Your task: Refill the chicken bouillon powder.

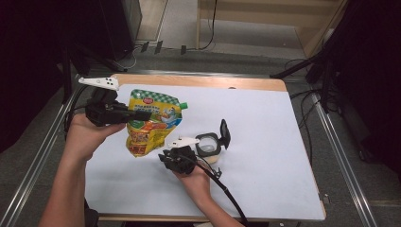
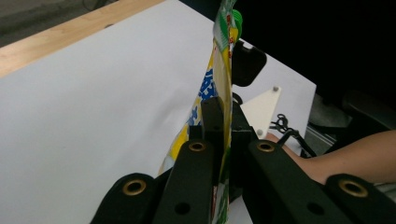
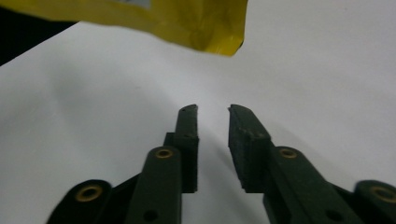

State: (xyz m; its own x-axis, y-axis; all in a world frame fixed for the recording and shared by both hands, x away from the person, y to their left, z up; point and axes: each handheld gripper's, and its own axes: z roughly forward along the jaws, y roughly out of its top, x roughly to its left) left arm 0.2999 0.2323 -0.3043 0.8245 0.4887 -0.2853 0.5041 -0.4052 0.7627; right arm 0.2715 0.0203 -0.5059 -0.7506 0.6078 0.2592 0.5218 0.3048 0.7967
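A person is working at a table covered with a white sheet, holding a two-jaw gripper in each hand. In the high view, the left gripper is sitting left of centre in the frame, and its jaws are clamped on a yellow spouted pouch with a green checked top band and a green cap. The pouch is hanging upright, lifted off the sheet, with its lower end near the centre of the frame. In the left gripper view, the pouch is running edge-on up the middle of the frame, pinched tightly between the two black jaws.

The right gripper is lying just below and right of the pouch in the high view, its jaws slightly apart and holding nothing. In the right gripper view, the gripper is pointing across the bare white sheet, and the yellow bottom corner of the pouch is hanging along the top edge of the frame, well clear of the jaw tips.

A small clear container with a black flip lid standing open is sitting on the sheet right of centre, just beside the right hand.

The step in hand looks like steadying the pouch for a second grip. To do it well, the left gripper should be keeping the pouch still and upright while the right gripper is rising toward the lower corner, taking flat film rather than the bulging middle.
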